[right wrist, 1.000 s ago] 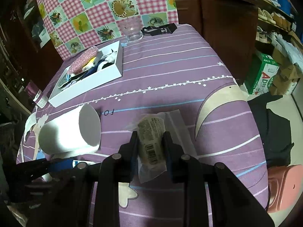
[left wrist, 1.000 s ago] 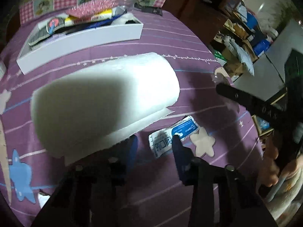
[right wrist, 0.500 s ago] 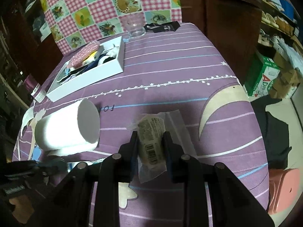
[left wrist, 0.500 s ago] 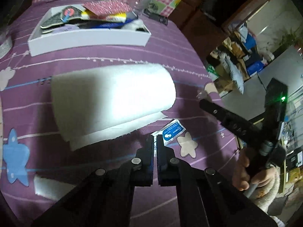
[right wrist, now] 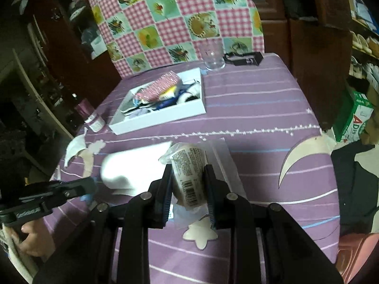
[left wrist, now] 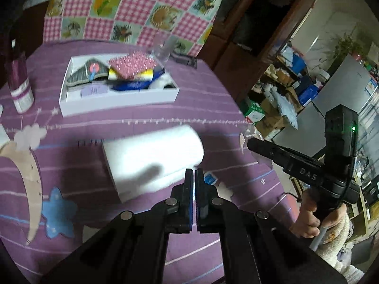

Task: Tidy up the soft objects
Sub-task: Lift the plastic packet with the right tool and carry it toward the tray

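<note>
My right gripper (right wrist: 188, 168) is shut on a plastic-wrapped beige soft pack (right wrist: 189, 179) with a barcode label and holds it above the purple tablecloth (right wrist: 255, 108). My left gripper (left wrist: 194, 172) is shut, and nothing shows between its pads. Just beyond its tips a white paper roll (left wrist: 151, 156) lies on its side, and a small blue-and-white packet (left wrist: 210, 179) lies beside its right finger. The right gripper (left wrist: 250, 143) shows side-on at the right of the left wrist view, held by a hand (left wrist: 308, 220). A white tray (left wrist: 118, 105) of mixed items stands further back.
A clear glass (right wrist: 214, 56) and a black item (right wrist: 244, 59) stand near the far edge, and a purple bottle (left wrist: 20, 87) stands at the left. A flat clear pack (right wrist: 222, 158) lies under the right gripper. Past the table's right edge are boxes (right wrist: 357, 118) on the floor.
The left jaws went from open to shut, and that gripper rose and drew back from the roll. The right gripper lifted with the wrapped pack still in it.
</note>
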